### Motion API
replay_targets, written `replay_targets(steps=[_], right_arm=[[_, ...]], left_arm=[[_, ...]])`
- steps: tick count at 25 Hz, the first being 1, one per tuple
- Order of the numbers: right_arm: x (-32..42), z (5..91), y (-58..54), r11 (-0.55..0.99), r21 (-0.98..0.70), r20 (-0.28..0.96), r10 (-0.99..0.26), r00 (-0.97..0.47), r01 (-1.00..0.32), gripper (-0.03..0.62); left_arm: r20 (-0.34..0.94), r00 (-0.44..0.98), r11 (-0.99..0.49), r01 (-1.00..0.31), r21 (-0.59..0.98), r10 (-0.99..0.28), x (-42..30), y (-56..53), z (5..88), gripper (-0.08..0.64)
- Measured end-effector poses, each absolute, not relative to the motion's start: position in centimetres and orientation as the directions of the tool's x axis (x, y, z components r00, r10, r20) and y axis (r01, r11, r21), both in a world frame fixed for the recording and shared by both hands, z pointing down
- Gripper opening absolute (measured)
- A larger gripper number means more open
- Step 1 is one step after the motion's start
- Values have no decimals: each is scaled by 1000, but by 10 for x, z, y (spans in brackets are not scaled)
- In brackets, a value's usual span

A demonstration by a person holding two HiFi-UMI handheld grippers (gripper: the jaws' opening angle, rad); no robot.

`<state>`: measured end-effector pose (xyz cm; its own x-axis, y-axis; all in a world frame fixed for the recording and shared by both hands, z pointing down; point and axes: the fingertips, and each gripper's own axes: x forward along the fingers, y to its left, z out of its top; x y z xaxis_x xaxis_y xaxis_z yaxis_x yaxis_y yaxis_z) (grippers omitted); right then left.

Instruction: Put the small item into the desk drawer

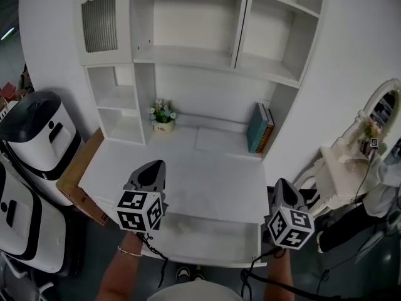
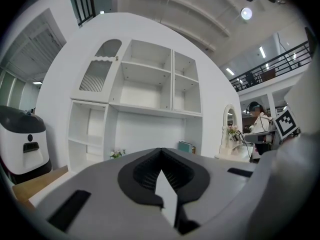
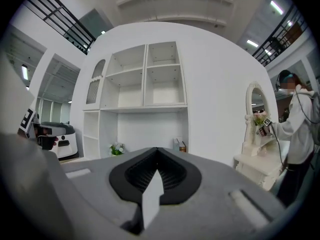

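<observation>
The small item (image 1: 183, 227) is hard for us to pin down. Our best reading is a pale speck lying in what seems to be the open desk drawer (image 1: 250, 242), the lighter tray below the front edge of the desk (image 1: 207, 180). It is too small for us to tell its long axis.

From there outward, the speck sits between the two tools and lower in the head view than either. It is nearer the left gripper (image 1: 156, 165), well apart from the right gripper (image 1: 282, 182).

Both grippers are clenched on nothing. In each gripper view the jaws meet at a point with no object between them, and both aim level at the shelving (image 1: 188, 24) beyond the desk. We judge that either one would have to tip downward and draw back to reach the drawer.
</observation>
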<state>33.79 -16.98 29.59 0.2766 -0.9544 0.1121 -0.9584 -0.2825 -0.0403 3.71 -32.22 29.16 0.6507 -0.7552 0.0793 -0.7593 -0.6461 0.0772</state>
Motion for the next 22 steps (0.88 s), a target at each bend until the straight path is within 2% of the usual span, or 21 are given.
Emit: replay_targets(steps=[22], right_arm=[[325,302,-169,-283,-49,140,-951,274,-958,5]], left_arm=[[67,666,-661,-745,83,-743,41,-322,288,-2]])
